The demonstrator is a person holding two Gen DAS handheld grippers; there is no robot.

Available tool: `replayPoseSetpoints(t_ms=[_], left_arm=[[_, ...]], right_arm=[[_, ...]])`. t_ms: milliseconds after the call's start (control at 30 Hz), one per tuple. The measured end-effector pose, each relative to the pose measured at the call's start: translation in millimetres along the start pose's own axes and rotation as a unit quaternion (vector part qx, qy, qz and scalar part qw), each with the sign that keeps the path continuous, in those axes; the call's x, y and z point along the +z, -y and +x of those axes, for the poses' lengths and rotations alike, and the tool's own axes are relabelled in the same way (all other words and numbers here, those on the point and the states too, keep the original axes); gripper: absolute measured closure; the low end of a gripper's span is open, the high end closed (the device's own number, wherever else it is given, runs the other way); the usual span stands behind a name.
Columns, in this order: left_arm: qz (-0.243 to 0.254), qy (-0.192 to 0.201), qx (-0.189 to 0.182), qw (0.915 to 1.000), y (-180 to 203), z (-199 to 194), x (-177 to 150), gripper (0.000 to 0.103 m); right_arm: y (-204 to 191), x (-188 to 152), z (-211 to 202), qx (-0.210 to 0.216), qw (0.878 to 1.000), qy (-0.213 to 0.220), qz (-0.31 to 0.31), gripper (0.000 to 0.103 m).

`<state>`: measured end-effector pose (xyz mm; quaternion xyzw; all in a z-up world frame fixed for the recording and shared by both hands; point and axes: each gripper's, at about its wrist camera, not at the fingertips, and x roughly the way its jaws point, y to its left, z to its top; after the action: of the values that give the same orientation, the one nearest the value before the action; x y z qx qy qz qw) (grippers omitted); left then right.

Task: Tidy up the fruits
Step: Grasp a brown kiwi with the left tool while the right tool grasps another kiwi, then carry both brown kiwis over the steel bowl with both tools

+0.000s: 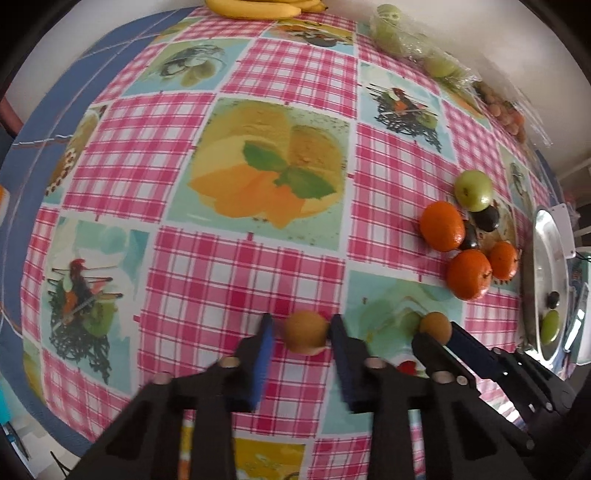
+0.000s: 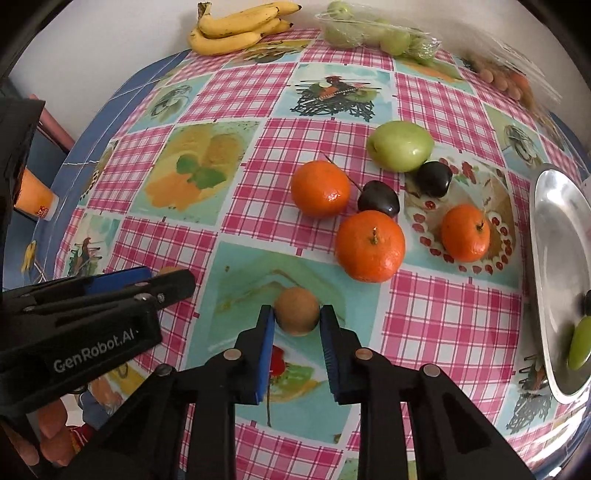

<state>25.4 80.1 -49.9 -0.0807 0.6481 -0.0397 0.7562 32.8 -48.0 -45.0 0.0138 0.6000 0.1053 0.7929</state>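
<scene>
My left gripper (image 1: 301, 326) has its jaws around a small brown round fruit (image 1: 306, 332) near the table's front; the pads look close to it, with a small gap on the left. My right gripper (image 2: 297, 314) is shut on a second brown fruit (image 2: 297, 311); it also shows in the left wrist view (image 1: 436, 326). Three oranges (image 2: 370, 245), a green apple (image 2: 400, 146) and two dark plums (image 2: 378, 197) lie together to the right. A steel plate (image 2: 557, 236) at the right edge holds a green fruit (image 2: 580, 343) and a dark one.
Bananas (image 2: 236, 29), a bag of green fruit (image 2: 373, 33) and a bag of small brown fruit (image 2: 506, 79) lie along the far edge by the wall. An orange cup (image 2: 33, 197) stands off the table's left edge. The checked tablecloth (image 1: 207, 280) covers the table.
</scene>
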Motion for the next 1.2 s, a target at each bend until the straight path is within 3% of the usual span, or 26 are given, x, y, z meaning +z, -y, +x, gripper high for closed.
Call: replayPoseSetpoints(t_ms=[667, 1200], left_arm=[[0.000, 0.047, -0.023, 0.9986, 8.0, -22.8, 12.8, 0.075], [0.031, 0.064, -0.033, 0.9969, 46.6, -21.4, 19.3, 0.075]], right_arm=[[33.2, -12.0, -34.6, 0.017, 0.999, 0.028, 0.022, 0.077], [112.5, -13.9, -72.0, 0.012, 0.991, 0.068, 0.111, 0.077]])
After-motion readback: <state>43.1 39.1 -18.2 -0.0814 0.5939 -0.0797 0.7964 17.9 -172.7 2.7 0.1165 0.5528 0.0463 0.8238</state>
